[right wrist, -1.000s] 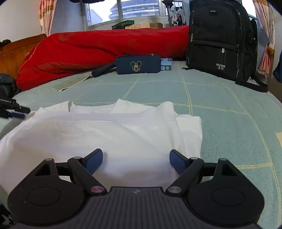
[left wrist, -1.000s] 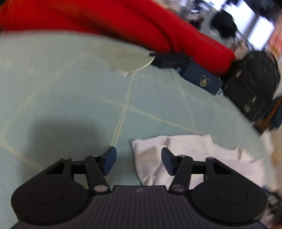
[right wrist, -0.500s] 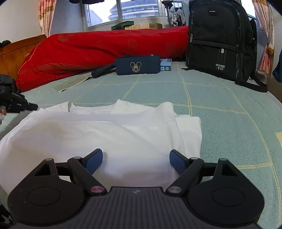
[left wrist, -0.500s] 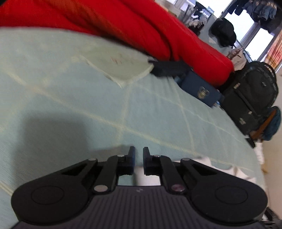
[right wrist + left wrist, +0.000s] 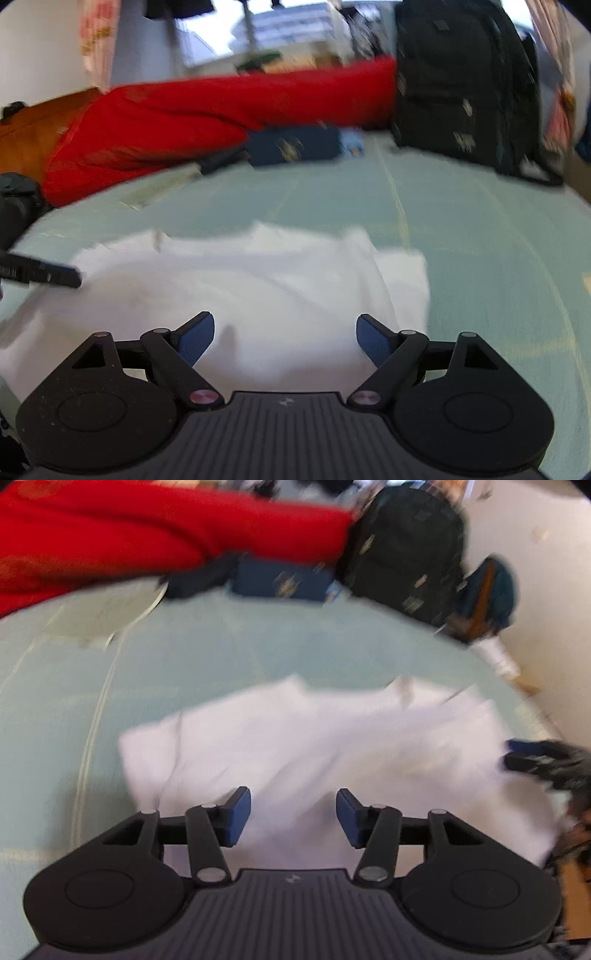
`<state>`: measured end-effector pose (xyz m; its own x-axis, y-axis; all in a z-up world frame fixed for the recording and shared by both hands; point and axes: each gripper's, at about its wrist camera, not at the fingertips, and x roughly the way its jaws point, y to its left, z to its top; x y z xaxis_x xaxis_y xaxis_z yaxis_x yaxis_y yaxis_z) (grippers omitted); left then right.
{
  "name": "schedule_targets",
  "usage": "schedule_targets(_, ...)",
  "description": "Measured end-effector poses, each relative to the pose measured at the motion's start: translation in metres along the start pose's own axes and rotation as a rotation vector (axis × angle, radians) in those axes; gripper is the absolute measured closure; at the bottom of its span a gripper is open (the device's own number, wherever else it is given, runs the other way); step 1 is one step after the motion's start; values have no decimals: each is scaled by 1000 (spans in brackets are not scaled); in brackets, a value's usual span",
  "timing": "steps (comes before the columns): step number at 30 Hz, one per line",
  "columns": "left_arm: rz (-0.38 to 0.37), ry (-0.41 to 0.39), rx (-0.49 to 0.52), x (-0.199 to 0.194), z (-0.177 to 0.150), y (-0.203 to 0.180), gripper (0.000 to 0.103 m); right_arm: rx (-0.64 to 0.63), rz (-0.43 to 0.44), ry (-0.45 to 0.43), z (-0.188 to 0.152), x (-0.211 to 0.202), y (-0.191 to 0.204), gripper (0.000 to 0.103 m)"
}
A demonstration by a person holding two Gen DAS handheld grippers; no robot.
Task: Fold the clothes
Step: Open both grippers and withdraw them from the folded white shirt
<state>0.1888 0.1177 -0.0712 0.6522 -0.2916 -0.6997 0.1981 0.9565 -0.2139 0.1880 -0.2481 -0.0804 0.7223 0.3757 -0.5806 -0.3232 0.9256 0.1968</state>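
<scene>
Right gripper (image 5: 284, 338) jaws apart over white shirt (image 5: 236, 291) on green bed (image 5: 480, 258). Left gripper (image 5: 48, 274) tip at shirt's left edge; state unclear. Frame blurred.

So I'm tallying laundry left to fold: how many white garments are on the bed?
1: the white garment lies on the green bedspread, ahead of both open grippers. Blur could hide layers.
</scene>
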Motion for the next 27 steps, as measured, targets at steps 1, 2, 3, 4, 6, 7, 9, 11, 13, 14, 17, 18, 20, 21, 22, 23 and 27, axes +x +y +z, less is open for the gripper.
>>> schedule_targets(1,8,-6,4,-2,1,-3,51,12,13,-3,-1,-3,-4,16)
schedule_targets(2,20,-8,11,-5,4,-6,50,24,26,-6,-3,-6,-9,16)
schedule_targets(3,34,-14,26,-9,6,-11,46,39,42,-15,0,-11,-13,16)
schedule_targets(4,51,-29,53,-13,7,-18,43,54,56,-27,4,-16,-17,16)
schedule_targets(6,72,-64,128,-17,9,-34,33,57,49,-52,16,-20,-24,17)
schedule_targets(7,80,-81,166,-19,10,-42,33,51,39,-62,22,-20,-26,20)
schedule_targets(9,78,-95,203,-19,8,-53,33,29,26,-59,35,-11,-32,33)
schedule_targets(11,72,-99,227,-15,7,-63,32,27,21,-33,42,4,-40,44)
schedule_targets(13,72,-105,240,-14,4,-71,32,44,20,-10,43,18,-47,50)
schedule_targets(14,72,-108,238,-13,2,-72,32,53,29,-5,41,21,-49,52)
schedule_targets(17,61,-103,218,-13,-2,-73,29,81,56,8,37,32,-54,91)
schedule_targets(18,57,-101,211,-13,-4,-73,29,82,53,-9,37,30,-52,93)
schedule_targets(20,51,-103,205,-14,-5,-73,29,82,43,-46,38,21,-51,94)
schedule_targets(21,50,-110,209,-15,-5,-72,27,85,36,-64,39,16,-52,94)
schedule_targets(22,49,-117,214,-15,-5,-72,25,93,32,-60,39,16,-55,94)
schedule_targets(23,47,-124,219,-16,-5,-72,21,102,28,-53,39,17,-58,94)
schedule_targets(27,87,-55,170,5,-4,-59,22,155,14,6,33,32,-68,87)
